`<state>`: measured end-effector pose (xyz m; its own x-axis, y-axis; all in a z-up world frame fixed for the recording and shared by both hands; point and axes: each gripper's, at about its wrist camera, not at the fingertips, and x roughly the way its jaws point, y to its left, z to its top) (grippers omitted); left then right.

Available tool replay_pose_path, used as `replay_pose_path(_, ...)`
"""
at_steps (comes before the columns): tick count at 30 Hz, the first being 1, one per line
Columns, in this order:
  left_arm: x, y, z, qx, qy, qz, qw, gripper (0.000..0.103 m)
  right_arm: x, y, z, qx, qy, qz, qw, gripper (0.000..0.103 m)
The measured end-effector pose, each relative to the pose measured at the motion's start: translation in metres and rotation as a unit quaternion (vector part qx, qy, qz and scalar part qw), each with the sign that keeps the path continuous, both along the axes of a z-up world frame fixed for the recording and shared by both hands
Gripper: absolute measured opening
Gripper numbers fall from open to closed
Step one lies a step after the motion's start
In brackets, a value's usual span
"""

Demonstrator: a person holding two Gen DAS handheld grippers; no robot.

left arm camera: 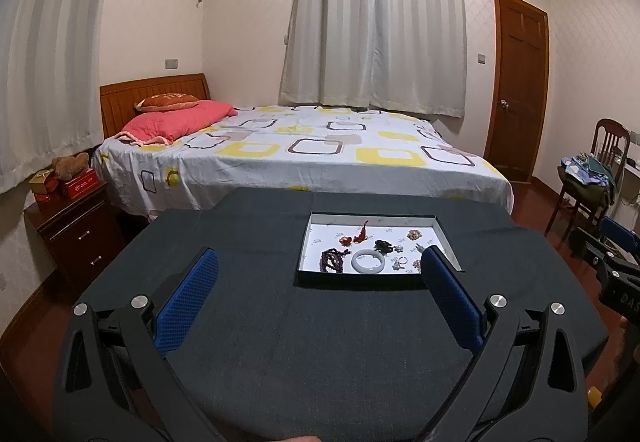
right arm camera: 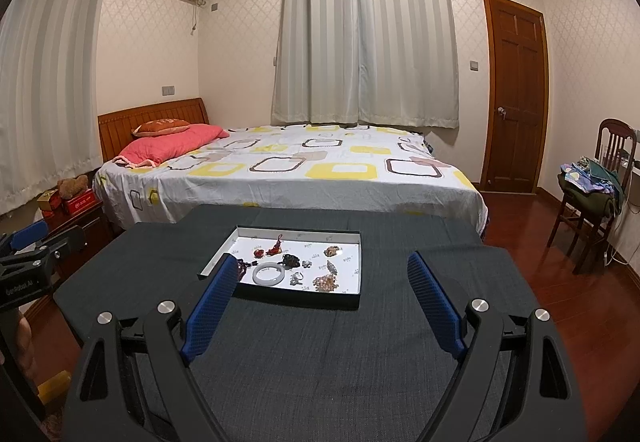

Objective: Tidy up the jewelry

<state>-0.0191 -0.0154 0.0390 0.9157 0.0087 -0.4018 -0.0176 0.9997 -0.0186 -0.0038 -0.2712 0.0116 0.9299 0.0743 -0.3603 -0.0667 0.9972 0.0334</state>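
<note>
**Jewelry gathered in one shallow box, both grippers held back and wide**

All the jewelry in view lies inside a shallow black box (right arm camera: 352,242) with a white floor, set toward the far middle of a dark cloth-covered table (right arm camera: 320,354). A pale bangle (right arm camera: 269,274) sits near the box's near edge, a dark bead string (left arm camera: 332,260) just to its left, and a peach bead cluster (right arm camera: 325,283) to its right. Farther in lie a red knotted charm (right arm camera: 275,248), a black piece (right arm camera: 291,260) and several small silvery and gold items, too small to name. The pieces are spread in a single layer, mostly apart from one another, which leaves each one open to a pinch from above.

This spread fits two readings: pieces already laid out in the box, or pieces waiting there to be sorted. The pictures do not settle which.

The left gripper (left arm camera: 320,282) hovers over the near table with its blue fingers spread wide and nothing between them; the right gripper (right arm camera: 322,282) does the same. Both point at the box from the near side, probably to keep it framed in their cameras.

Beyond the table stand a bed (right arm camera: 288,170), closed curtains (right arm camera: 364,26) and a wooden door (right arm camera: 514,94).
</note>
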Motion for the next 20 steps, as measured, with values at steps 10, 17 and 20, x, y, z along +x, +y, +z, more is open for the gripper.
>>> replay_pose_path(10, 0.003, -0.002, -0.006, 0.004, 0.005, -0.01, 0.9999, 0.099, 0.0, 0.0, -0.001, 0.0, 0.0, -0.001, 1.0, 0.084)
replay_pose_path(17, 0.01, -0.002, -0.012, -0.003, 0.012, -0.015, 0.9998, 0.099, 0.004, -0.001, -0.007, 0.005, 0.009, -0.003, 1.0, 0.084)
replay_pose_path(20, 0.023, 0.0, -0.022, -0.011, 0.028, -0.012, 0.9995, 0.099, 0.011, -0.002, -0.017, 0.003, 0.014, -0.007, 1.0, 0.084)
